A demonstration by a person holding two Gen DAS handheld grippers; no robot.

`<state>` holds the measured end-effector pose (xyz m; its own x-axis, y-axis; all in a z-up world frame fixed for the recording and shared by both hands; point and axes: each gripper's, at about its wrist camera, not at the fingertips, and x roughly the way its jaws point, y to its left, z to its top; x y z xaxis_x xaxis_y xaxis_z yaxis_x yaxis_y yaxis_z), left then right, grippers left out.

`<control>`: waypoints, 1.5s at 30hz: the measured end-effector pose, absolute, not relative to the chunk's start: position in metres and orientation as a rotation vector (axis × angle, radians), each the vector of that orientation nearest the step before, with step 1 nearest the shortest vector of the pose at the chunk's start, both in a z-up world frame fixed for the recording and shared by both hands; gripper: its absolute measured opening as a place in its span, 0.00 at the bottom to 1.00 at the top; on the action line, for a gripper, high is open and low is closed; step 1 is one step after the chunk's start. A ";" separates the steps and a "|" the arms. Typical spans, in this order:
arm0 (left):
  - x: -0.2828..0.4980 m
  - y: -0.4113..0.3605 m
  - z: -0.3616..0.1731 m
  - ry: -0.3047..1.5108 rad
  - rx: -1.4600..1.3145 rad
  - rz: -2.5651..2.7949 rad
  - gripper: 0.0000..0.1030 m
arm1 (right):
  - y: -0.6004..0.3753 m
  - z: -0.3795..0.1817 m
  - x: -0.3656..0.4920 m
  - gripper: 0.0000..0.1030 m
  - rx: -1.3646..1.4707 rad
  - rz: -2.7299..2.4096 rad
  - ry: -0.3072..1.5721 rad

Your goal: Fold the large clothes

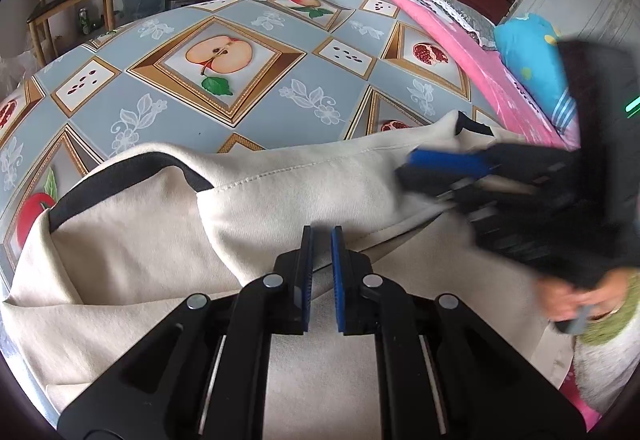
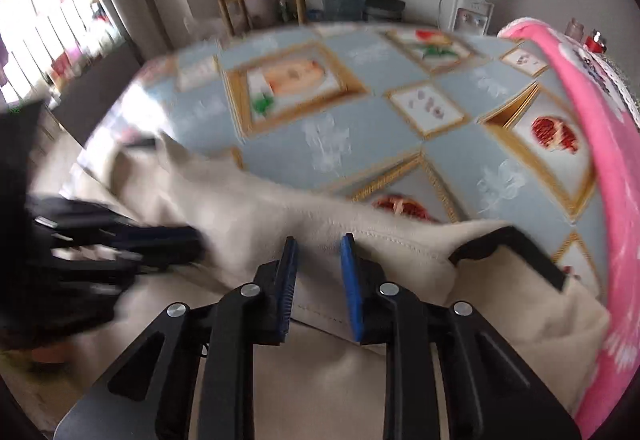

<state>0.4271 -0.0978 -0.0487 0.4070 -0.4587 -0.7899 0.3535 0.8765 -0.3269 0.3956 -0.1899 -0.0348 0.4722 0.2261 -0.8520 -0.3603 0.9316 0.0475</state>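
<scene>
Lying rumpled across the near side of the fruit-print desk [image 1: 256,111], cream garment [image 1: 160,252] with black trim, left gripper [image 1: 321,240] pinching a fold of it, right gripper [image 2: 319,248] parted over its stitched hem, pink blanket [image 2: 600,143] at far right

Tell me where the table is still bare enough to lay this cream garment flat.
The patterned tablecloth is bare beyond the cream garment, from its far hem out to the round far edge, and leftward. It is tighter on the right, where a pink blanket borders the table. The near side is crowded: bunched cloth, the left claw and the right claw.
</scene>
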 end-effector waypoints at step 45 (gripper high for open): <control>0.421 -0.077 -0.036 1.048 -0.118 -0.302 0.12 | -0.225 -0.006 0.372 0.42 0.014 0.205 1.082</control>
